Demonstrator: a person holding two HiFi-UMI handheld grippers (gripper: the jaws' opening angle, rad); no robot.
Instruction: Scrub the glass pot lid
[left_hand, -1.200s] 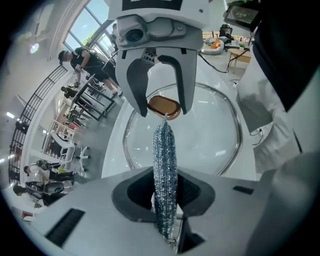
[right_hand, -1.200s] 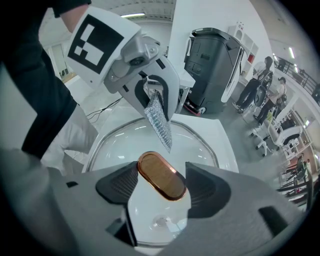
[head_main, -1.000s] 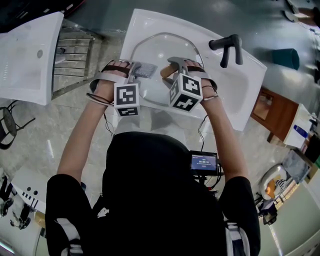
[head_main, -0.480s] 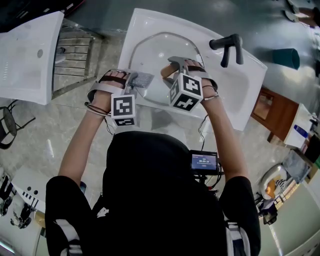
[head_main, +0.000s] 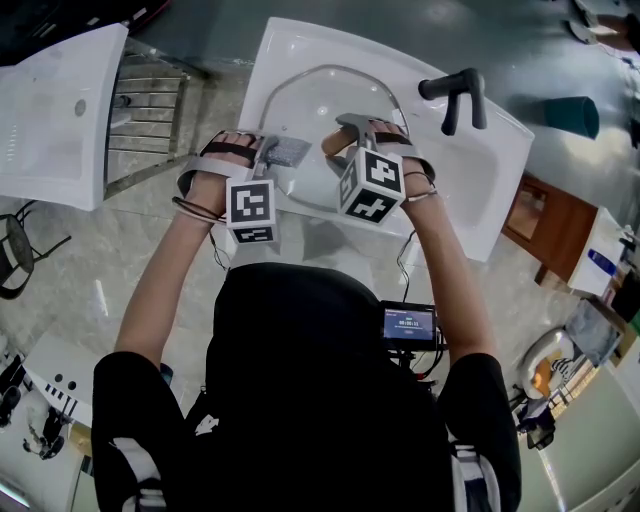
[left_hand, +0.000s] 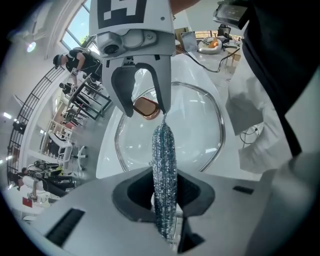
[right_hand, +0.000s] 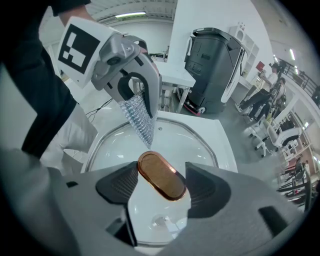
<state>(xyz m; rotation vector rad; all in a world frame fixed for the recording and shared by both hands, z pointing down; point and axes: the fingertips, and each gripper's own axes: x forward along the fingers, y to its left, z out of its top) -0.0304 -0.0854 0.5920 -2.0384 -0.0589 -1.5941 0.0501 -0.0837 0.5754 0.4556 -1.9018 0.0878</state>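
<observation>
The glass pot lid (head_main: 310, 105) with a metal rim lies in the white sink (head_main: 485, 175). My right gripper (head_main: 345, 132) is shut on the lid's copper-brown oval knob (right_hand: 160, 176), which sits between its jaws (right_hand: 161, 182). My left gripper (head_main: 274, 152) is shut on a silvery scrub cloth (head_main: 288, 152). In the left gripper view the cloth (left_hand: 164, 165) hangs pinched edge-on between the jaws of my left gripper (left_hand: 164, 196), over the lid (left_hand: 200, 125) and close to the knob (left_hand: 146, 107). In the right gripper view the cloth (right_hand: 139, 116) touches the glass just beyond the knob.
A black faucet (head_main: 455, 95) stands at the sink's far right. A second white basin (head_main: 60, 110) and a metal rack (head_main: 150, 100) are to the left. A wooden cabinet (head_main: 545, 225) stands to the right. A small screen (head_main: 407, 325) hangs at the person's waist.
My left gripper drew the cloth back toward the person over the lid, then slid slightly forward again. The right gripper stayed on the knob.
</observation>
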